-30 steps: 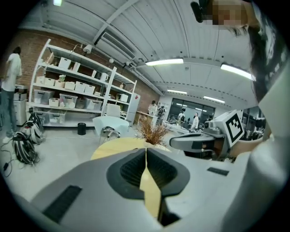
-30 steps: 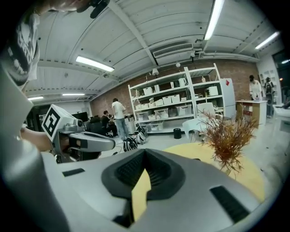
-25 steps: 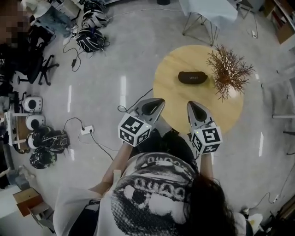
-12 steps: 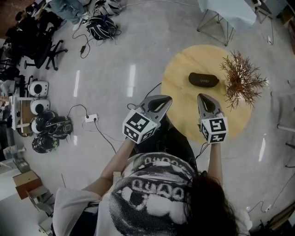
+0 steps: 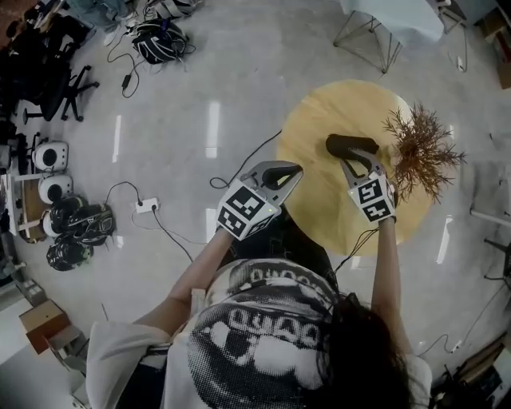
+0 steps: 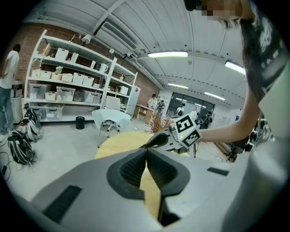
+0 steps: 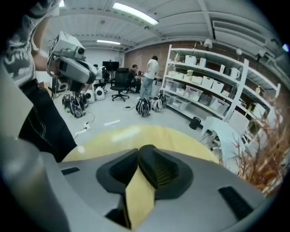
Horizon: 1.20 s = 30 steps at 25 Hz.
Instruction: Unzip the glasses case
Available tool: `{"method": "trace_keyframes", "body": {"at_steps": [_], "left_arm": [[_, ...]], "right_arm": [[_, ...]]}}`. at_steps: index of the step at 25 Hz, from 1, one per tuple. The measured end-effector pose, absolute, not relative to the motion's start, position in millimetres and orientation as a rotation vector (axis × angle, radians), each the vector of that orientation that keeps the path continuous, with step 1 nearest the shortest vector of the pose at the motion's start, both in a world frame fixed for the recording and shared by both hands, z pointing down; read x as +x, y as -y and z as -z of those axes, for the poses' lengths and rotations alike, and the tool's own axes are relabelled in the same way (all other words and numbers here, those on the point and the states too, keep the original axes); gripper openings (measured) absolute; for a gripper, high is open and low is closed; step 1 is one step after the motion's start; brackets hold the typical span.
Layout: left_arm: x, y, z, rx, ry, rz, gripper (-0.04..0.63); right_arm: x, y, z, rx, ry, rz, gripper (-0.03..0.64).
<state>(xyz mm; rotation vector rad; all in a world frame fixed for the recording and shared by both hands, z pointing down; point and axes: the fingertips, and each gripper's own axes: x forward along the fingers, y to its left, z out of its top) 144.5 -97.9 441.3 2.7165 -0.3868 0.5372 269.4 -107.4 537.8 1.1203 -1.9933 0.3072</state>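
Note:
A black oval glasses case (image 5: 345, 144) lies zipped shut on the round wooden table (image 5: 315, 188), near its far side. My right gripper (image 5: 350, 160) points down at the case's right half and its tips overlap the case in the head view. Its jaws (image 7: 139, 152) have just been opening and stand slightly parted; only table shows between them, and the case is hidden in the right gripper view. My left gripper (image 5: 294, 169) hovers over the table's left edge. It is shut (image 6: 146, 150) and holds nothing.
A dried branch plant (image 5: 421, 156) stands on the table right of the case, close to my right gripper. A white chair (image 5: 383, 20) stands beyond the table. Cables, a power strip (image 5: 144, 206) and helmets (image 5: 76, 232) lie on the floor at left.
My right gripper has moved forward and down across the table to the glasses case. The left gripper has edged a little forward over the table's edge.

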Motion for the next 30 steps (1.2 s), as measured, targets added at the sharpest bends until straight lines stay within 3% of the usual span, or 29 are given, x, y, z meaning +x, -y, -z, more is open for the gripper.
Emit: {"method": "trace_keyframes", "body": {"at_steps": [7, 12, 20, 30], "left_arm": [[141, 115, -463, 2.695, 0.345, -0.565, 0.017], [135, 122, -472, 2.689, 0.333, -0.601, 0.017], [119, 133, -482, 2.660, 0.340, -0.631, 0.017], [111, 141, -515, 2.718, 0.352, -0.773, 0.017]], "right_arm": [[287, 128, -575, 0.785, 1.905, -0.287, 0.243], [290, 129, -596, 0.526, 1.854, -0.329, 0.298], [289, 136, -620, 0.389, 1.832, -0.409, 0.324], [249, 109, -613, 0.242, 1.880, -0.380, 0.310]]}}
